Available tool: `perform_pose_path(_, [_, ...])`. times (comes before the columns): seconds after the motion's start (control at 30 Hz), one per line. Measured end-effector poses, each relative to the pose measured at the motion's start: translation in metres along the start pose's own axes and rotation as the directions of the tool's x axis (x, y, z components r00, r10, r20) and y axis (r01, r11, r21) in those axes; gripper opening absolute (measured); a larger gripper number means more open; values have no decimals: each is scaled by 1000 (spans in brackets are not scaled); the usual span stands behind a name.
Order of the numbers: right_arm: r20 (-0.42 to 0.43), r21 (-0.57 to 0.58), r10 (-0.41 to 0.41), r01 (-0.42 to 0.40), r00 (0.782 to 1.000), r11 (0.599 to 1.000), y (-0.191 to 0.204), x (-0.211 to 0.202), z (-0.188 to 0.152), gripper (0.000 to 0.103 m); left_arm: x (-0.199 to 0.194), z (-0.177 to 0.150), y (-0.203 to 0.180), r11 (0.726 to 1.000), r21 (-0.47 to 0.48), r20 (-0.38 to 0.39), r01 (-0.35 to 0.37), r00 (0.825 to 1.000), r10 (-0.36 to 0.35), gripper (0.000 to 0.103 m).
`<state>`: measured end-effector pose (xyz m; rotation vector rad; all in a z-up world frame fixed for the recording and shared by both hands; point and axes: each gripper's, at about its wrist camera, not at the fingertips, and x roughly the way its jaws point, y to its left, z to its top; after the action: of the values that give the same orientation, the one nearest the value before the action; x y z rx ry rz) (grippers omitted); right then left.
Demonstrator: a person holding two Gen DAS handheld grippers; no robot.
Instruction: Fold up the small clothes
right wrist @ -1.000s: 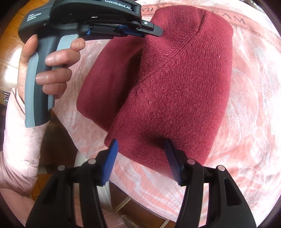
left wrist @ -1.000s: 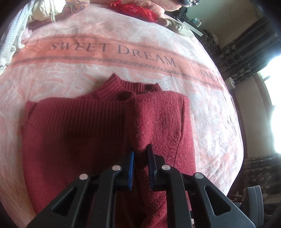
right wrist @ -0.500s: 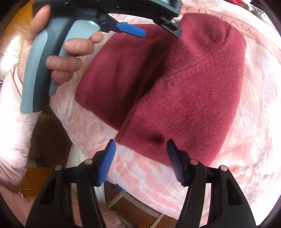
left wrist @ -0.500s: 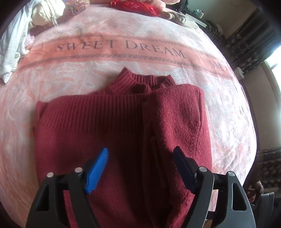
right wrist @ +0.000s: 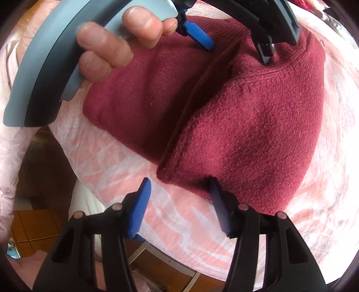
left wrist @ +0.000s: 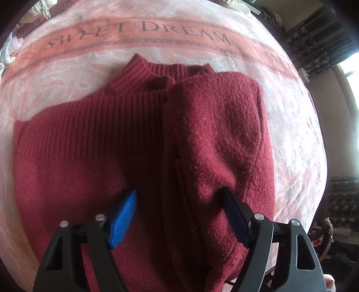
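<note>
A dark red knit sweater (left wrist: 94, 139) lies on a pink blanket (left wrist: 67, 65), collar away from me. Its right side is folded over the middle as a thick flap (left wrist: 219, 134). My left gripper (left wrist: 179, 206) is open and low over the sweater, its jaws either side of the flap's near part, the right finger pressing into the fabric. In the right wrist view the sweater (right wrist: 258, 125) shows from its hem end. My right gripper (right wrist: 179, 202) is open at the hem corner, holding nothing. The left gripper (right wrist: 235, 38) is seen open above the sweater there.
The blanket (right wrist: 325, 202) reads "SWEET DREAM" across a pink band (left wrist: 143, 29). Other clothes lie at the far edge of the bed (left wrist: 42, 6). A wooden floor (right wrist: 33, 226) and the bed's near edge lie below my right gripper. A window glares at right (left wrist: 352, 63).
My left gripper let go of the folded flap, opened wide and moved lower and closer over the sweater. My right gripper stayed open and came closer to the hem corner.
</note>
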<state>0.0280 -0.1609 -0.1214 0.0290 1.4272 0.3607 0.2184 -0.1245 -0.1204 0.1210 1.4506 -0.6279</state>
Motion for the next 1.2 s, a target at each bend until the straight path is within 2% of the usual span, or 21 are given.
perform_pose_path(0.17, [4,2,-3,3,1000,1000,0,1,3,51,-1,3,-11,999,35,7,-30,1000,30,72])
perform_pose_path(0.27, [5,5,0,0,1000,1000,0,3,4,50,-1,4,-18,998,52,7,-27,1000,27,64])
perform_pose_path(0.37, [6,4,8,-8,1000,1000,-3,3,5,39,2,7,-24,997,63,10,-35,999,35,61])
perform_pose_path(0.43, [3,6,20,-20,1000,1000,-4,2,6,27,3,7,-26,997,71,15,-42,999,41,60])
perform_pose_path(0.6, [4,7,10,-10,1000,1000,-3,2,4,20,8,12,-33,996,81,20,-44,999,43,60])
perform_pose_path(1.2, [14,20,-12,11,1000,1000,-2,0,-3,16,11,12,-27,988,144,56,-50,998,43,62])
